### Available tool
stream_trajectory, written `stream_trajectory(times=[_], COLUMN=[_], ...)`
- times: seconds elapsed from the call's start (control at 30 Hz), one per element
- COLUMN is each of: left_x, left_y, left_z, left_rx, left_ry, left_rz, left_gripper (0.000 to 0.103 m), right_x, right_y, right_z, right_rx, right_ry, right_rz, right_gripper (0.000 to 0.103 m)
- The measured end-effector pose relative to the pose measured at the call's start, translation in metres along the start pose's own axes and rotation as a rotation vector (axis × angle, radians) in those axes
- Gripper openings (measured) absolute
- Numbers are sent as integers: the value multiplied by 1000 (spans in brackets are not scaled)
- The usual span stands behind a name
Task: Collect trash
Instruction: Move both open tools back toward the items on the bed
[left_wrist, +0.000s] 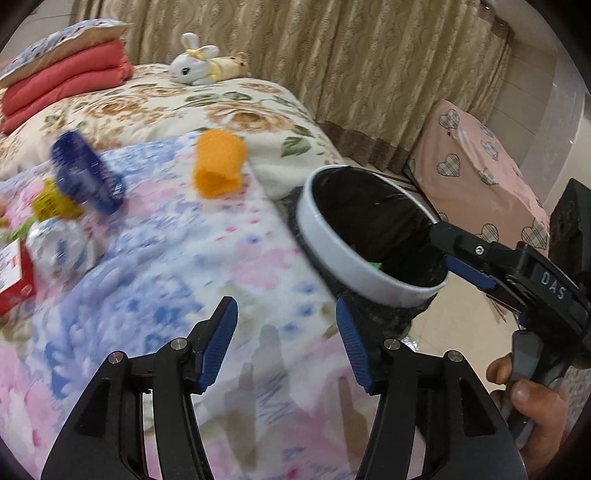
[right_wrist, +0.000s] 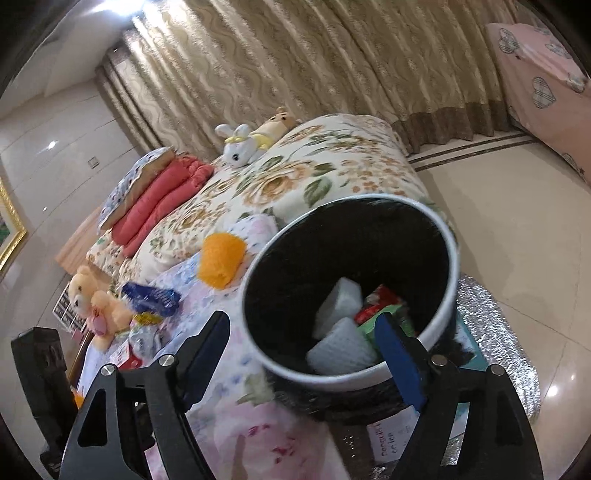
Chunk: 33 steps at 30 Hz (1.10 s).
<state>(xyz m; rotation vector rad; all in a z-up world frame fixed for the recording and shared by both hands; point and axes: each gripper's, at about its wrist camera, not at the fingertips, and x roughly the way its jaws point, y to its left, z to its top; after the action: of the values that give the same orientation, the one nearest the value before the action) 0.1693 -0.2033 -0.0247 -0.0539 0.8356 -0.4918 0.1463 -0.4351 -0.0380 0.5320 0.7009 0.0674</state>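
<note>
At the bottom of the left wrist view, the left gripper stands spread wide and empty over the pastel blanket. In the right wrist view the right gripper is likewise released, its right finger overlapping the near rim of the trash bin, which sits centre frame and already holds white foam pieces and a red-and-green packet. Farther off, at the left wrist view's left edge, blurred litter remains: a blue wrapper, a yellow scrap, a crumpled clear bottle. These look light and crushable, the wrapper probably slippery; pinching a raised fold or the bottle's middle seems best. Beyond lies an orange cloth.
</note>
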Motion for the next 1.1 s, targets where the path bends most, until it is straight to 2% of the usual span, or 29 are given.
stream_trajectory(times=[0.17, 1.1], left_x=[-14, -81], left_y=[25, 164], left_z=[-12, -66], left_rx=[-40, -279], left_ry=[-9, -62], left_rz=[35, 207], left_gripper=[57, 57], right_x=[3, 46], right_y=[22, 133], right_z=[-11, -64], right_rx=[-28, -166], right_ry=[17, 154], right_rz=[31, 172], right_gripper=[86, 86])
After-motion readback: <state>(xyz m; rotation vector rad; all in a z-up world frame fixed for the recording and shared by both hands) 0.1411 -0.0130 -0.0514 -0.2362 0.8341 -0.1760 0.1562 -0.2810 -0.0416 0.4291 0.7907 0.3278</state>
